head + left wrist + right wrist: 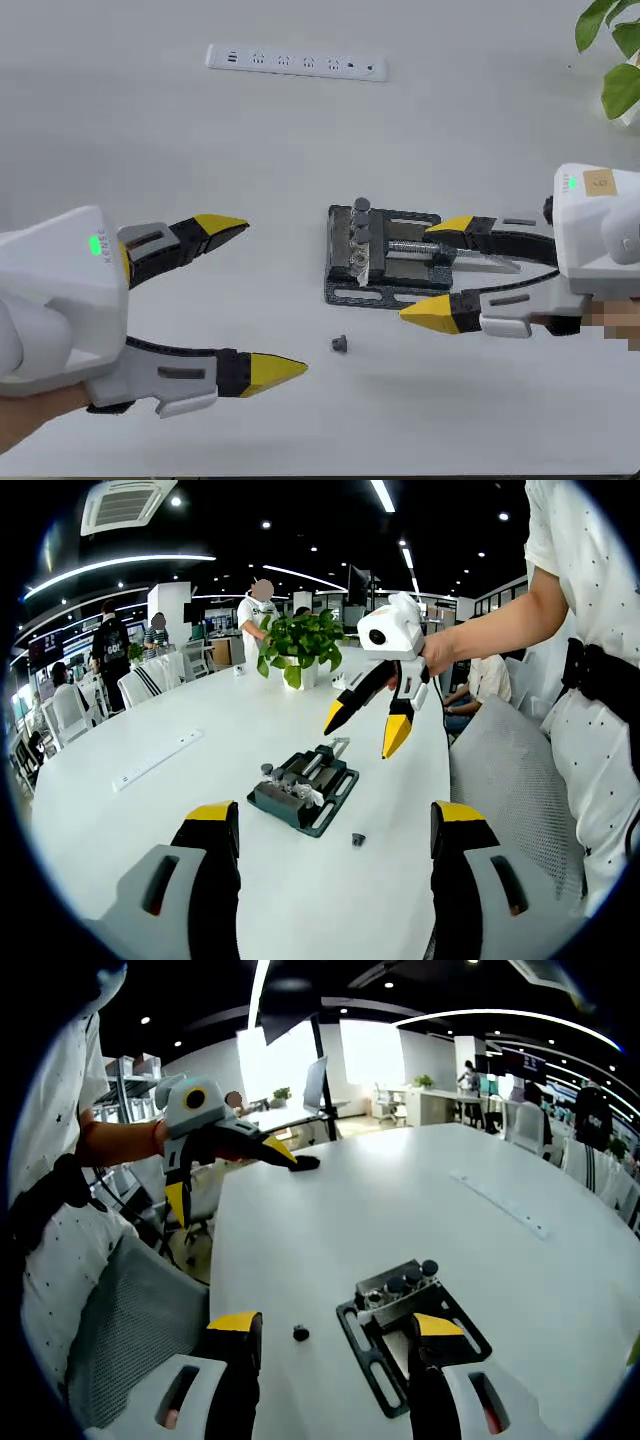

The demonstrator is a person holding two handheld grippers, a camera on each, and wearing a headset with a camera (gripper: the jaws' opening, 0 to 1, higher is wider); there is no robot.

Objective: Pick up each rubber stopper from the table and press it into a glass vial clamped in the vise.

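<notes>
A black vise (400, 272) sits mid-table with a row of small glass vials (359, 243) clamped in it; some carry dark stoppers, and the nearest looks clear and uncapped. One loose grey rubber stopper (340, 344) lies on the table just in front of the vise. My right gripper (420, 270) hovers open over the vise's right side, holding nothing. At the left, well away from the vise, my left gripper (275, 298) is open and empty. The left gripper view has the vise (303, 788), the stopper (357, 839) and the right gripper (362, 737) beyond my open jaws.
A white power strip (296, 62) lies at the table's far side. Plant leaves (615, 50) reach in at the far right corner. A mesh chair (130, 1310) and a person stand by the table edge, with other people and chairs in the room behind.
</notes>
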